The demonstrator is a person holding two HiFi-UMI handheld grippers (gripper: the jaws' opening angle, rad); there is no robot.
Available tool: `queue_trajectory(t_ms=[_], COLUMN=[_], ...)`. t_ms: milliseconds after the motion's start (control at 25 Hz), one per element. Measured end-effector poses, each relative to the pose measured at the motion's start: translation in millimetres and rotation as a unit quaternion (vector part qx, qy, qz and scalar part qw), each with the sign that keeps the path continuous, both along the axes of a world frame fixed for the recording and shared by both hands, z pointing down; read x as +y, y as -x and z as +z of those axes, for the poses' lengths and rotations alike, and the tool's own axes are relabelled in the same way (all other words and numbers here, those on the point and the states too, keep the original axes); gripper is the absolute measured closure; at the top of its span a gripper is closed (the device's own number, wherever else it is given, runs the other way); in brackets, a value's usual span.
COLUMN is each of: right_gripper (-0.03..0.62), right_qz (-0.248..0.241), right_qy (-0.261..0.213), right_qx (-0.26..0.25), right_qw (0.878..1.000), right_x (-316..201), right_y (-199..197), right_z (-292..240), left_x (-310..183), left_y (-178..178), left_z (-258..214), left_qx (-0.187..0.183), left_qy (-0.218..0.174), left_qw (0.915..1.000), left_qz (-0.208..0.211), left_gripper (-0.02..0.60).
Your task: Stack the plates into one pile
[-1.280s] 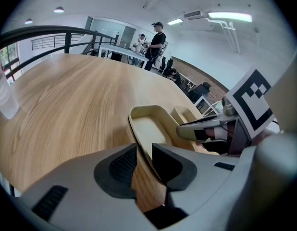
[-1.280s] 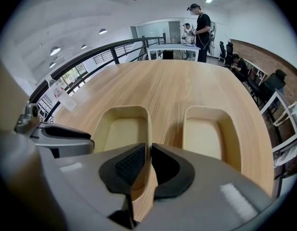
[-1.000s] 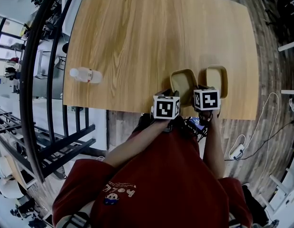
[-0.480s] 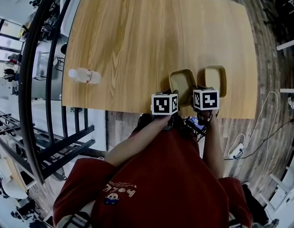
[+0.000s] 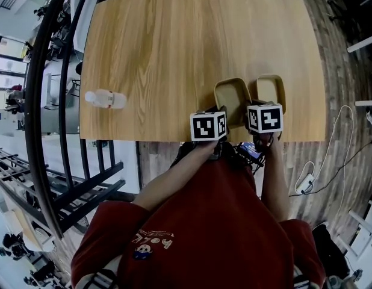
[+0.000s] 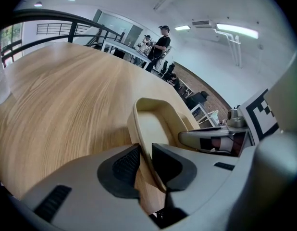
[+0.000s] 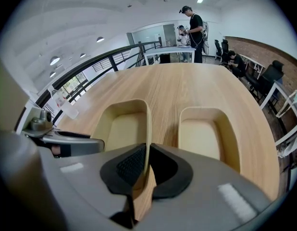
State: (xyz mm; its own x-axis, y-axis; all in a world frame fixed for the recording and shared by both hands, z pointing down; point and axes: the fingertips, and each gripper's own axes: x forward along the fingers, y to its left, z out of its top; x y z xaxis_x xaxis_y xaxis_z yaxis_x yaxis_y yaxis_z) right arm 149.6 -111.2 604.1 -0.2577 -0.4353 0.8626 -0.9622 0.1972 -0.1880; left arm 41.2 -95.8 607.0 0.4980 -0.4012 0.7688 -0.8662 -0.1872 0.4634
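Note:
Two tan rectangular plates lie side by side near the front edge of the wooden table (image 5: 174,53). Both grippers hold the left plate (image 5: 232,98). My left gripper (image 6: 143,153) has its pads on that plate's left rim (image 6: 139,129). The right gripper (image 7: 147,160) clamps the same plate's right rim (image 7: 147,124). Both pairs of jaws have just been closing, with the rim between them. The right plate (image 5: 270,92) (image 7: 206,136) lies free beside it. In the head view the marker cubes (image 5: 208,126) (image 5: 264,118) hide the jaws.
A clear plastic bottle (image 5: 105,98) lies on its side near the table's left edge. A black railing (image 5: 47,101) runs along the left, beyond the table. People stand at desks far behind the table (image 7: 191,32). The table's front edge is just under the grippers.
Both grippers stay at the near end of the left plate. The right cube sits slightly higher in the head view, which has itself shifted a little. The plates lie where they were.

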Motion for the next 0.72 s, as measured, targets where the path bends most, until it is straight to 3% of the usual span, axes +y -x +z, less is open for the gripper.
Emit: queue_trajectory(t_ms=[720], right_gripper=[0.559], right_qz=[0.026], right_qy=[-0.063], right_qx=[0.004], right_qw=[0.998], right_x=[-13.2], right_y=[-42.3], right_z=[-49.0], left_x=[-20.7], left_y=[-46.2], left_z=[-42.1], left_qx=[0.029], left_qy=[-0.029], left_qw=[0.9989], left_qz=[0.022], left_gripper=[0.505])
